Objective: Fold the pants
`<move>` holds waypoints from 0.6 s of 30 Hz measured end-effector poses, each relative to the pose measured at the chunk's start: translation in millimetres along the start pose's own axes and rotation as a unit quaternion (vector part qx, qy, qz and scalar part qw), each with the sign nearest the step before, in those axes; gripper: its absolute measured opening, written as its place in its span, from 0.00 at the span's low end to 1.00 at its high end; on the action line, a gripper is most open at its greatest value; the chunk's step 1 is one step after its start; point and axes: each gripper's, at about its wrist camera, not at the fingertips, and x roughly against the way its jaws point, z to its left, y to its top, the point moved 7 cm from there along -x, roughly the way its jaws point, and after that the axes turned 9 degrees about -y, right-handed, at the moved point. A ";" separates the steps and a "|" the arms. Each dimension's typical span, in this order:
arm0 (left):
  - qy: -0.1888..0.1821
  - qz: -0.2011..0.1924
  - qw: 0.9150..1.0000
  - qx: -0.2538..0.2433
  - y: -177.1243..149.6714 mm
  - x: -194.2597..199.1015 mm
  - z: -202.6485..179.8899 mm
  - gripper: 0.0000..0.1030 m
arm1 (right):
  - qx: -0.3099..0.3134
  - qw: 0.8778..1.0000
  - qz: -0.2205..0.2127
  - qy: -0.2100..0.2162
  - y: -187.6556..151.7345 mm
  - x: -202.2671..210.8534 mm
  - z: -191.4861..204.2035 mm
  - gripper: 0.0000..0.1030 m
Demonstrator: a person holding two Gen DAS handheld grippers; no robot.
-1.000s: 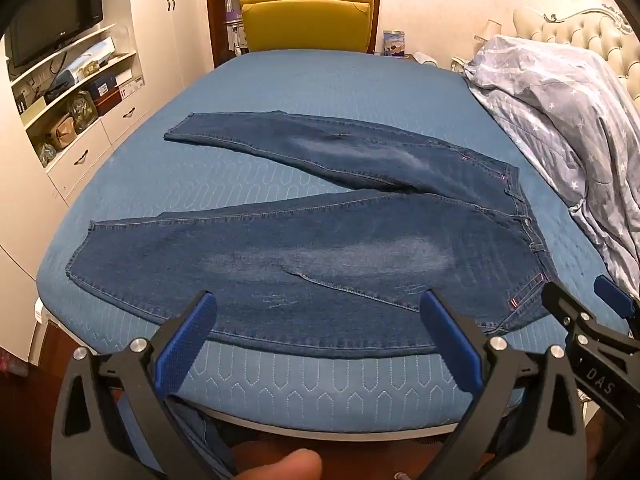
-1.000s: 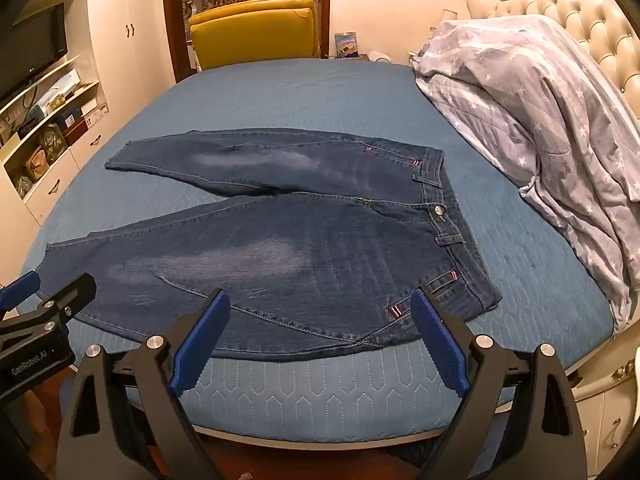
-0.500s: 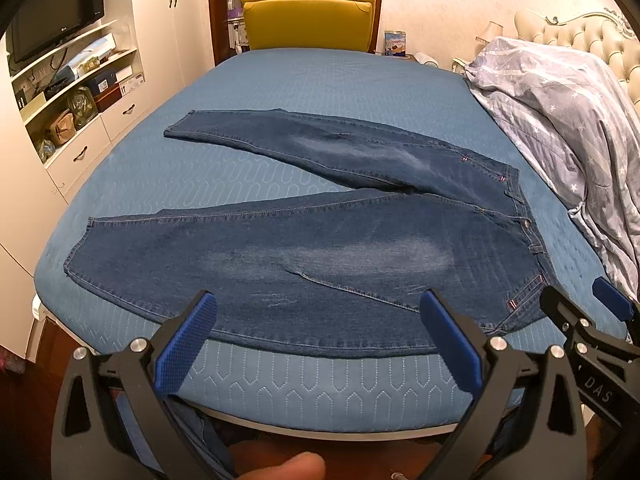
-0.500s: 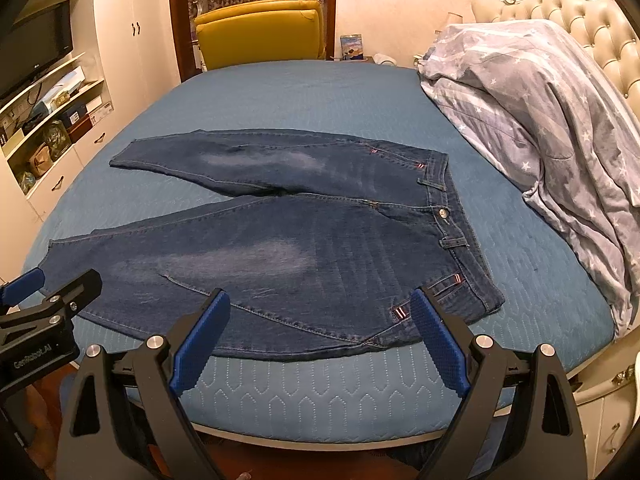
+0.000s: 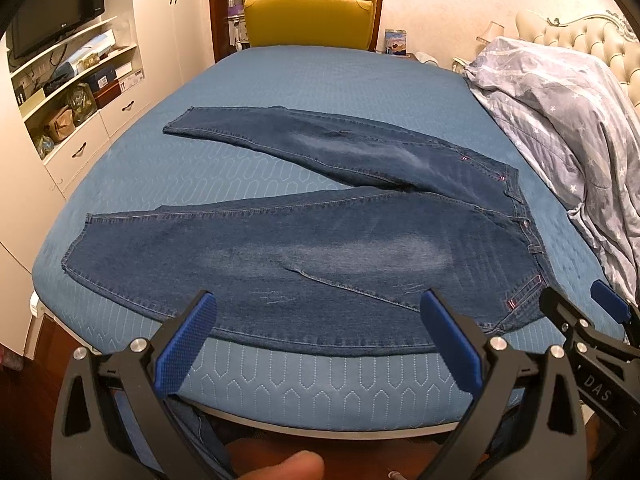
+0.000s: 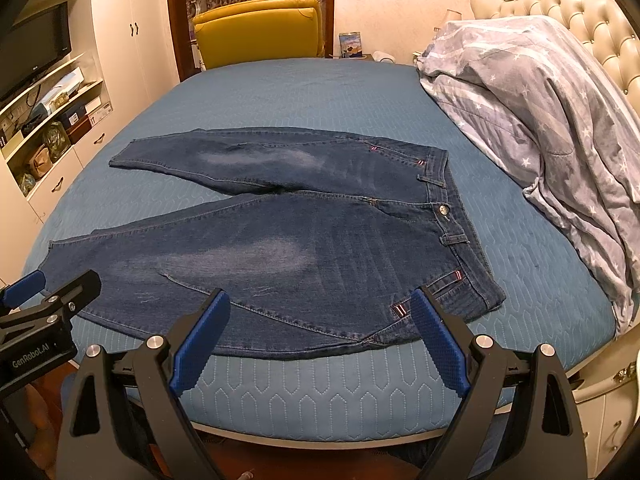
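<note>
- No change over the last second: both tools remain stationary.
- Left tool and right tool: jaws spread, nothing between them.
- Pants lie flat on the bed, legs apart; folding not yet begun.

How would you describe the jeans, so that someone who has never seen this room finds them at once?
Look at the large bed with the blue quilted cover. The jeans lie flat on its near half, waistband toward the headboard side and the two legs spread apart in a V. They are dark denim with pale faded patches, unlike the crumpled grey star-printed duvet heaped by the headboard.
</note>
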 end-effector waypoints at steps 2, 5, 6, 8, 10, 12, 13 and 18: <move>-0.001 0.000 1.000 0.000 -0.1 0.0 -0.1 0.99 | 0.000 1.000 -0.001 0.000 -0.1 -0.1 0.1 0.85; -0.002 0.001 1.000 0.001 -0.3 -0.1 0.5 0.99 | 0.000 1.000 0.000 0.000 -0.3 -0.2 0.3 0.85; -0.003 0.001 1.000 0.001 -0.5 -0.4 0.4 0.99 | 0.000 1.000 0.000 0.000 -0.3 -0.2 0.3 0.85; -0.003 0.002 1.000 0.004 -0.4 -0.3 2.0 0.99 | 0.000 1.000 0.000 0.000 -0.3 -0.3 0.0 0.85; -0.006 0.002 1.000 0.004 -0.2 -0.6 2.8 0.99 | -0.001 1.000 0.000 0.000 -0.5 0.0 -0.3 0.85; -0.005 0.002 1.000 0.003 0.0 0.0 3.4 0.99 | -0.001 1.000 0.000 0.000 -0.5 -0.2 0.3 0.85; -0.005 0.002 1.000 0.004 0.0 0.0 3.5 0.99 | -0.001 1.000 0.000 -0.001 -0.5 -0.2 0.5 0.85; -0.005 0.002 1.000 0.000 0.2 0.4 2.5 0.99 | -0.001 1.000 0.000 0.000 -1.2 -1.2 -0.4 0.85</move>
